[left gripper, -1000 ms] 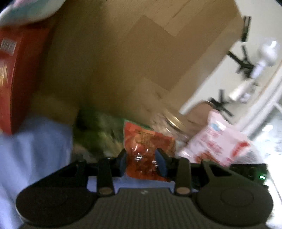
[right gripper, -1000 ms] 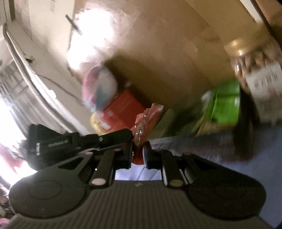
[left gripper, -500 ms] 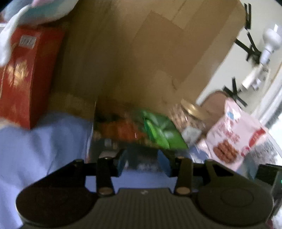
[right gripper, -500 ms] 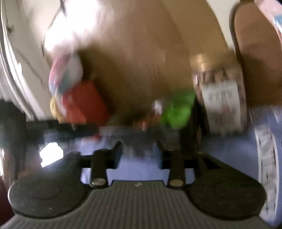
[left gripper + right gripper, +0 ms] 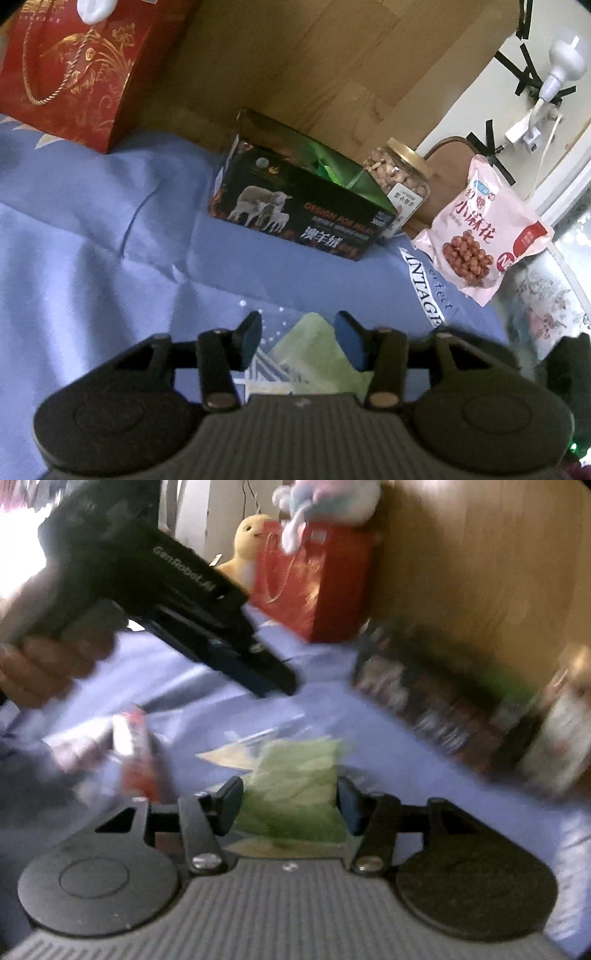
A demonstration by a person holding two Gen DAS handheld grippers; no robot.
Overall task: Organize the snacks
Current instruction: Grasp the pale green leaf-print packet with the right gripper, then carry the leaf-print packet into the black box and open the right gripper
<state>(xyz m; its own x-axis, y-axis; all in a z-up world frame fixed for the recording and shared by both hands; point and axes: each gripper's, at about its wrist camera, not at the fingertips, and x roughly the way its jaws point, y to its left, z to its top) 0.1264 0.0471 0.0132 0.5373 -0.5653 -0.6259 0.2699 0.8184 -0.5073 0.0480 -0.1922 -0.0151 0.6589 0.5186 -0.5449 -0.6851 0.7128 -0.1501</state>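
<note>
A pale green snack packet [image 5: 317,350] lies flat on the blue sheet, right below my open, empty left gripper [image 5: 298,334]. The same packet [image 5: 295,794] lies between the spread fingers of my open right gripper [image 5: 288,801]. A black box printed with sheep [image 5: 295,206] stands open against the wooden board; green packets show inside. A jar of nuts [image 5: 402,181] and a pink snack bag [image 5: 480,229] stand to its right. A red snack packet [image 5: 140,760] lies at the left, blurred. The left gripper [image 5: 275,683] shows in the right wrist view, above the sheet.
A red gift bag [image 5: 70,70] stands at the far left by the wooden board [image 5: 332,66]. A yellow plush duck [image 5: 247,546] and a pastel plush toy [image 5: 332,498] sit by it. The blue sheet [image 5: 92,240] is wrinkled.
The red snack packet held a second ago has left both grippers. Both have opened, pulled back from the black box and come down over the green packet.
</note>
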